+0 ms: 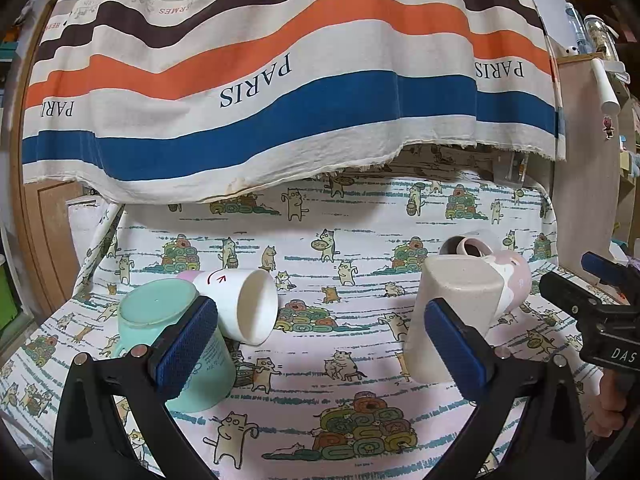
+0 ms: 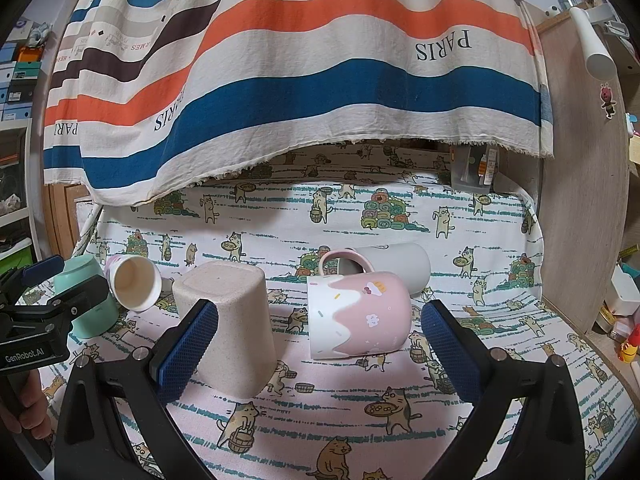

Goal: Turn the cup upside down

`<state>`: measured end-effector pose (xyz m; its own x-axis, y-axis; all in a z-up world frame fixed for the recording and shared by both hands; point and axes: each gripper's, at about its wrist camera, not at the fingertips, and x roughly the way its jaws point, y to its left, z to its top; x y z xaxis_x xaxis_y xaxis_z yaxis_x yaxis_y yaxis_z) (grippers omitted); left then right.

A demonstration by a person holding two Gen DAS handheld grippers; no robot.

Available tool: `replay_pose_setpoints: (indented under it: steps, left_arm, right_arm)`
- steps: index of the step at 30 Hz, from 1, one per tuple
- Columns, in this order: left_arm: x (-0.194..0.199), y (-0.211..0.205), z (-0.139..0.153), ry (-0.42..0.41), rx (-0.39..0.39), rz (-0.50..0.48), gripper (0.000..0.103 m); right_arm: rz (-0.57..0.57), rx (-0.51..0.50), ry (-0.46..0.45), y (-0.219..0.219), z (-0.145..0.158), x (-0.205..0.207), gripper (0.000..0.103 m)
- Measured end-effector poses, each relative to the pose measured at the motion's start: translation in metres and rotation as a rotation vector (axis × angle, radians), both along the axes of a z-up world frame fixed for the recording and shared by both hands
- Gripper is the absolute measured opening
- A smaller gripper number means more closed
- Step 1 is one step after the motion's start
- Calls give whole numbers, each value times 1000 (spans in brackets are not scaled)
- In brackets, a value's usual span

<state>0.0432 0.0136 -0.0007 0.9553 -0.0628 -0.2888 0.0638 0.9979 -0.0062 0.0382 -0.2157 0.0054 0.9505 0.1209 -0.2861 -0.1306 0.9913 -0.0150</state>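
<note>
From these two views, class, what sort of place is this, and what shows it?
Probably a home room used as a makeshift workspace: a cat-print cloth covers the table, a striped PARIS sheet hangs as a backdrop, and cluttered shelves stand beside it.

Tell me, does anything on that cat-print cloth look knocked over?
Yes. Three cups lie on their sides: the white paper cup, the pink mug and the grey mug behind it. The mint mug and beige cup stand upside down.

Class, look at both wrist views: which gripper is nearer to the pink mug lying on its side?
Right. The right gripper is open directly in front of the pink mug; the left gripper sits farther left, facing the gap between the mint cup and beige cup.
</note>
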Motion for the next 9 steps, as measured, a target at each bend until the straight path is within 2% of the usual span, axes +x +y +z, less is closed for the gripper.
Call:
replay_pose_setpoints:
  steps: [9]
  left_arm:
    - [0,0,0,0,0,-1,103]
  right_arm:
    - [0,0,0,-1,0,0,102]
